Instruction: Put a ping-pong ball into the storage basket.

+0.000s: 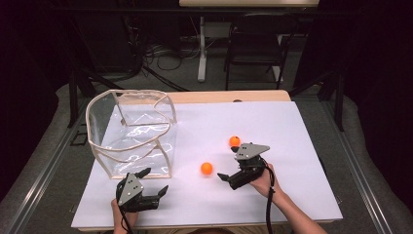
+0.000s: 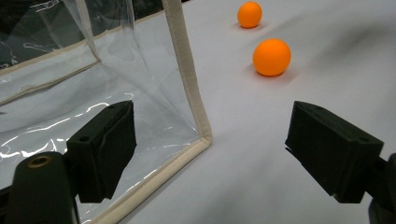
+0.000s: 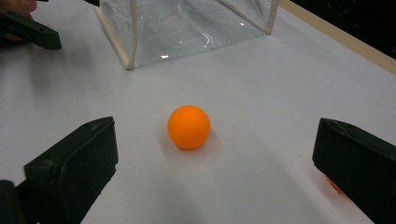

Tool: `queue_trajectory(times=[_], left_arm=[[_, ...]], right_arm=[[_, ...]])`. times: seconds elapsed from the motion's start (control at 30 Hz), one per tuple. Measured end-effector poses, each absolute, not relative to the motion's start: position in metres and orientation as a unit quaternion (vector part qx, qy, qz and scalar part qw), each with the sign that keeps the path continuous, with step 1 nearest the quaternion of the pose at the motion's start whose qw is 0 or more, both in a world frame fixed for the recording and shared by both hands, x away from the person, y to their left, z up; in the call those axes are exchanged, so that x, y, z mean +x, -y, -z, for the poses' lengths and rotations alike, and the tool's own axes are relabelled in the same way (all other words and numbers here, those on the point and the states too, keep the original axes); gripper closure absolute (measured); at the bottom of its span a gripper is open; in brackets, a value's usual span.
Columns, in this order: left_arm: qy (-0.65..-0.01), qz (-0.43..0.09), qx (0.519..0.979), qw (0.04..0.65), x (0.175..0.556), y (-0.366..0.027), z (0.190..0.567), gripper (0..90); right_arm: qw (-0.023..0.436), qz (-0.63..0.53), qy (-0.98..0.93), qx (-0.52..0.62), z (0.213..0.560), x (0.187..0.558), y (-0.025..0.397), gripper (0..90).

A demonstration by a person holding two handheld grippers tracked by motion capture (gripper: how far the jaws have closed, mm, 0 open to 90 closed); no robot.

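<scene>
High view, right gripper (image 1: 228,165) low, jaws apart twd near ball (image 1: 206,168)

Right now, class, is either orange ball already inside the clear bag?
No, both the near ball and the far ball lie on the white table, outside the clear bag.

- White sheet (image 1: 272,122) covers the tabletop; a strip of bare wooden table edge (image 1: 229,96) shows along its far side.
- Black chair (image 1: 255,41) stands on the floor beyond the table.
- White table leg (image 1: 201,48) left of the chair, foot on grey floor.
- Tangle of dark cables (image 1: 163,51) on the floor, left of that leg.
- Metal rails (image 1: 41,165) flank the table on both sides.
</scene>
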State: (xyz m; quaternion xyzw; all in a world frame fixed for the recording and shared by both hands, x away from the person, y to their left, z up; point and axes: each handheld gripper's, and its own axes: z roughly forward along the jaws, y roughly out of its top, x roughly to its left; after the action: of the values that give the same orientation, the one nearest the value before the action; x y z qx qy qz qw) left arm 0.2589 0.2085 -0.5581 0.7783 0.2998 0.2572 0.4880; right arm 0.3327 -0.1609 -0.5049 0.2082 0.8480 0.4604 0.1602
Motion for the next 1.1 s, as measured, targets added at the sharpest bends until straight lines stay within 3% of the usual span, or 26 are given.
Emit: queue_trajectory(times=[1.1], left_arm=[[-0.296, -0.255, 0.783, 0.485, 0.259, -0.205, 0.56, 15.9]], right_arm=[[0.102, -0.436, -0.871, 0.199, 0.527, 0.369, 0.121, 0.0]])
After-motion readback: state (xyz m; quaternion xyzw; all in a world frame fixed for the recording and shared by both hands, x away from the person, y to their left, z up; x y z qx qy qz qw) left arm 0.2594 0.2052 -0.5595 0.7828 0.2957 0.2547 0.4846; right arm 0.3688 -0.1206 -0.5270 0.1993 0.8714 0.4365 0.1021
